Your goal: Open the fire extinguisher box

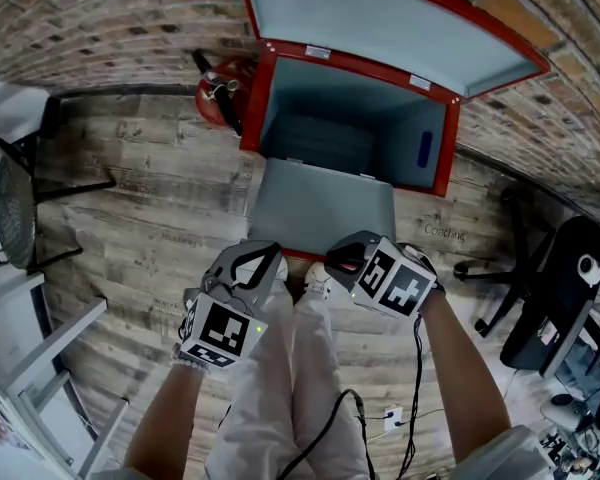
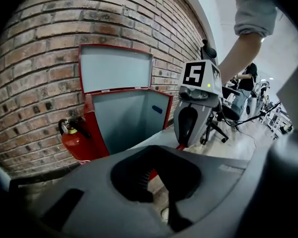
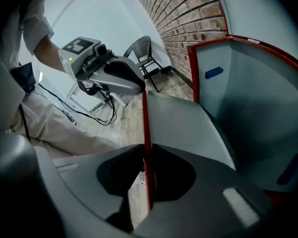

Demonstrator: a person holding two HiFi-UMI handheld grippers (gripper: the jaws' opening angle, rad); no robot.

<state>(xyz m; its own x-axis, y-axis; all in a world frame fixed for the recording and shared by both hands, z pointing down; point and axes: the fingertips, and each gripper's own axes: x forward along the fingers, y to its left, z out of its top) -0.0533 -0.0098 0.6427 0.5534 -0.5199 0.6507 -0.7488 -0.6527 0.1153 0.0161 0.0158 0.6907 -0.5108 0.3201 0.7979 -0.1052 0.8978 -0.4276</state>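
The fire extinguisher box (image 1: 259, 108) stands in the upper middle of the head view, on the wooden floor (image 1: 150, 198) and against the brick wall (image 1: 100, 8). It is red outside and grey inside. Its lid (image 1: 380, 18) is lifted up and leans back toward the wall. Its front door (image 1: 325, 203) is folded down toward the person, with the grey inner side up. Inside the box only the grey walls are seen, and a small blue mark (image 1: 424, 149) on the inner wall at the right. The red fire extinguisher (image 1: 217, 93) is outside the box, just beside its left wall.

The right gripper (image 1: 342, 258) is at the near edge of the front door. In the right gripper view the thin red edge of this door passes between the two jaws, and they pinch it from both sides.

The left gripper (image 1: 255, 263) is at the lower middle of the frame, left of the right one and near the same edge. Its jaws are pressed together with nothing between them.
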